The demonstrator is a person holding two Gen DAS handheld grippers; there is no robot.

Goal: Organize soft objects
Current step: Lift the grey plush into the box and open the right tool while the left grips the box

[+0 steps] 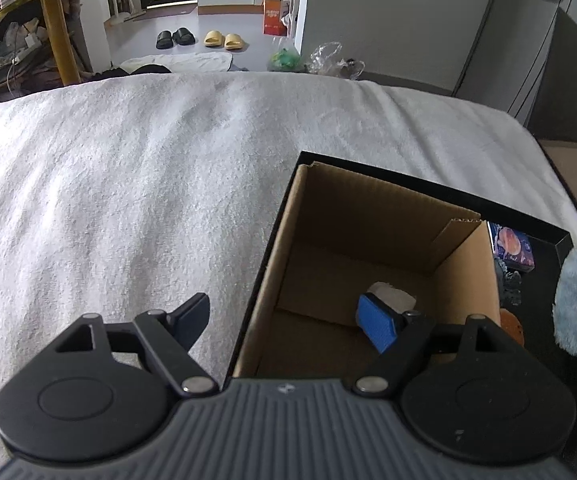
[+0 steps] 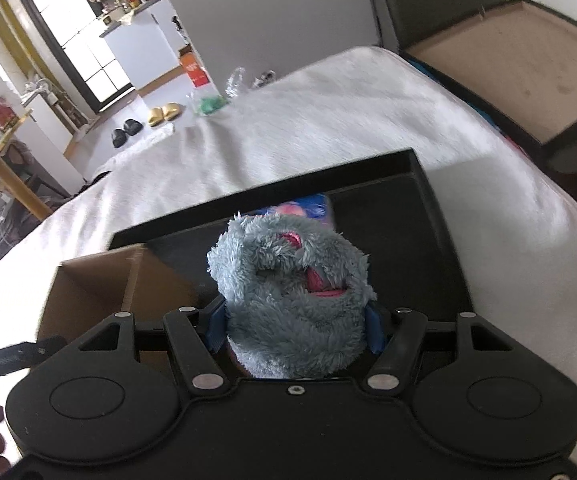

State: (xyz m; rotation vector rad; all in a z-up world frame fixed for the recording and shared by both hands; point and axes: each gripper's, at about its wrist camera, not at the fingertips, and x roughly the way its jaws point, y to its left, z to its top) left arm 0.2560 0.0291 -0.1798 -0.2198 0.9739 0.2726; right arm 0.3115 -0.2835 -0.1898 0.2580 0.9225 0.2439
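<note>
My right gripper (image 2: 294,330) was clamped on a fluffy grey-blue plush toy (image 2: 292,300), held above the black tray (image 2: 440,216). My left gripper (image 1: 288,318) hung wide open and empty, straddling the cardboard box (image 1: 368,216) wall, plush at 3 o'clock.

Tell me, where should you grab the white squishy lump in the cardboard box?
Grip the white soft lump across its short sides, coming straight down through the brown cardboard box's open top; the tall walls block any sideways approach.
</note>
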